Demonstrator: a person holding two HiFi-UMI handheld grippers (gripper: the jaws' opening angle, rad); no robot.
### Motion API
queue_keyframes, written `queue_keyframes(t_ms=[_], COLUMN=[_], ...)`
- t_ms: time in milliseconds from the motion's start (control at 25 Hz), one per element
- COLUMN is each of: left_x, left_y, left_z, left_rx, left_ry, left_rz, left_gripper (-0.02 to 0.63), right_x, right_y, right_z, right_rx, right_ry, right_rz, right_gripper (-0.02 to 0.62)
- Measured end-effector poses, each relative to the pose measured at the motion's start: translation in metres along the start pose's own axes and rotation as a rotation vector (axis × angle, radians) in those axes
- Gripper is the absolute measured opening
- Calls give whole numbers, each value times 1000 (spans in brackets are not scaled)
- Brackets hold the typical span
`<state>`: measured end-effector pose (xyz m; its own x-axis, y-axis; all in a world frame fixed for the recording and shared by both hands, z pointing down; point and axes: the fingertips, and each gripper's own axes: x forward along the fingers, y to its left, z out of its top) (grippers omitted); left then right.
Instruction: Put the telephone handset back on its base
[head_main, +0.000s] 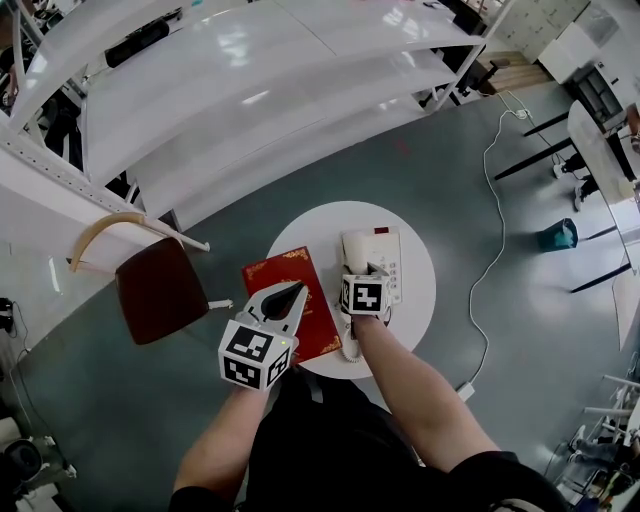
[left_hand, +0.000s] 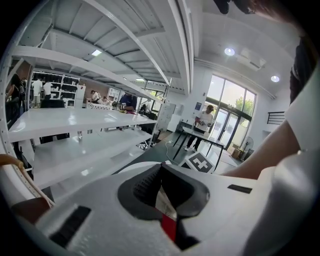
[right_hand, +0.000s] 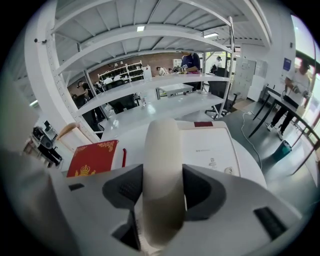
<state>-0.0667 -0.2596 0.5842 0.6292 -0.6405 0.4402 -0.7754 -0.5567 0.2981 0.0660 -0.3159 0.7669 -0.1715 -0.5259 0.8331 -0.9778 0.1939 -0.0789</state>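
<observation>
chair (head_main: 160, 290): brown seat, left of the round table (head_main: 420, 290)
left gripper (head_main: 298, 289): jaws closed together, empty, above the red book (head_main: 320, 325)
right gripper (head_main: 368, 272): jaws spread either side of the handset (right_hand: 162, 170)
handset: lying along the telephone base's (head_main: 388, 255) left side
telephone base: on the table, right of the book

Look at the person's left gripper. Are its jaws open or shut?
Shut. The left gripper shows jaws meeting at the tips in its own view, with nothing held between them. In the head view they form one closed point.
</observation>
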Motion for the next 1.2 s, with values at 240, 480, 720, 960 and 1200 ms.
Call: queue_keyframes(t_ms=[240, 480, 720, 960, 1200], left_x=[4, -1, -14, -19, -22], left_y=[-5, -3, 3, 4, 6], left_z=[-3, 0, 5, 6, 4], left_rx=[0, 3, 3, 6, -3], left_ry=[12, 8, -3, -4, -8], left_rz=[-20, -15, 4, 1, -12], left_gripper=[11, 9, 11, 11, 11], right_x=[0, -4, -18, -22, -24], right_y=[-1, -4, 1, 4, 4], right_z=[-1, 1, 0, 1, -1], right_rx=[75, 149, 80, 32, 186], right_ry=[-11, -42, -105, -93, -113], right_rz=[17, 56, 126, 135, 177], right_gripper=[229, 266, 227, 195, 196])
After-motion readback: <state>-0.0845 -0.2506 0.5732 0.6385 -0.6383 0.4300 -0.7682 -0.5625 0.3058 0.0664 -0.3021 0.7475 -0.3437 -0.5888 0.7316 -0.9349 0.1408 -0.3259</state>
